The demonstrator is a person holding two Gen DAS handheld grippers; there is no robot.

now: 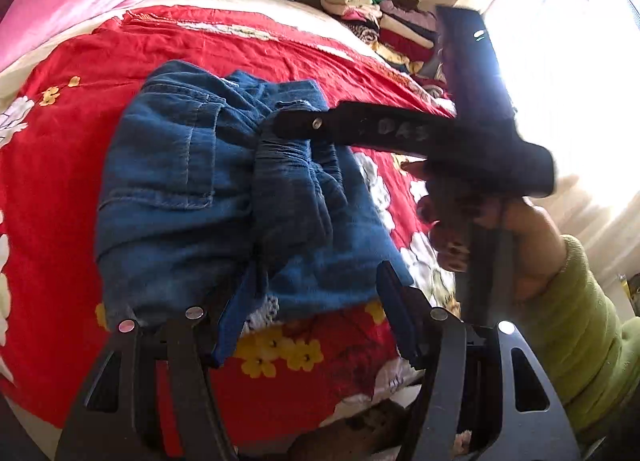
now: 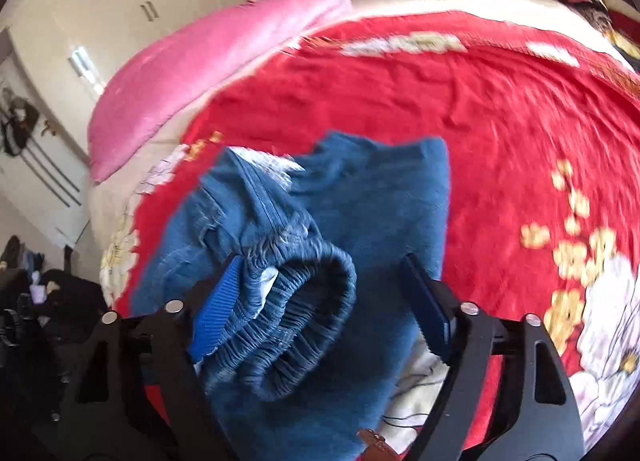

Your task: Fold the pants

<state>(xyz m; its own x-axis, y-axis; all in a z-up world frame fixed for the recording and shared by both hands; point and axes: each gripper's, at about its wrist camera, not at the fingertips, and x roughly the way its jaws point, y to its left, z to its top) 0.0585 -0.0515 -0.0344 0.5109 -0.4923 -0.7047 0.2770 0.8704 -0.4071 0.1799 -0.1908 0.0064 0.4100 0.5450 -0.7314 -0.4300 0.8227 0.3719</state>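
Observation:
Blue denim pants [image 1: 192,189] lie bunched and partly folded on a red floral bedspread [image 1: 60,181]. My left gripper [image 1: 308,321] is open at the pants' near edge, a denim fold lying against its left finger. My right gripper [image 1: 288,123] reaches in from the right in the left wrist view, its tip on the pants' elastic waistband. In the right wrist view the right gripper [image 2: 324,293] stands open with the gathered waistband [image 2: 296,321] between its fingers, against the left blue pad [image 2: 212,313]. The pants [image 2: 376,205] spread beyond it.
A pink quilt [image 2: 208,61] and pillows lie at the bed's head. Stacked folded clothes [image 1: 380,21] sit at the far right by a bright window. White wardrobes [image 2: 120,1] stand to the left of the bed. The bedspread [image 2: 500,101] stretches bare to the right.

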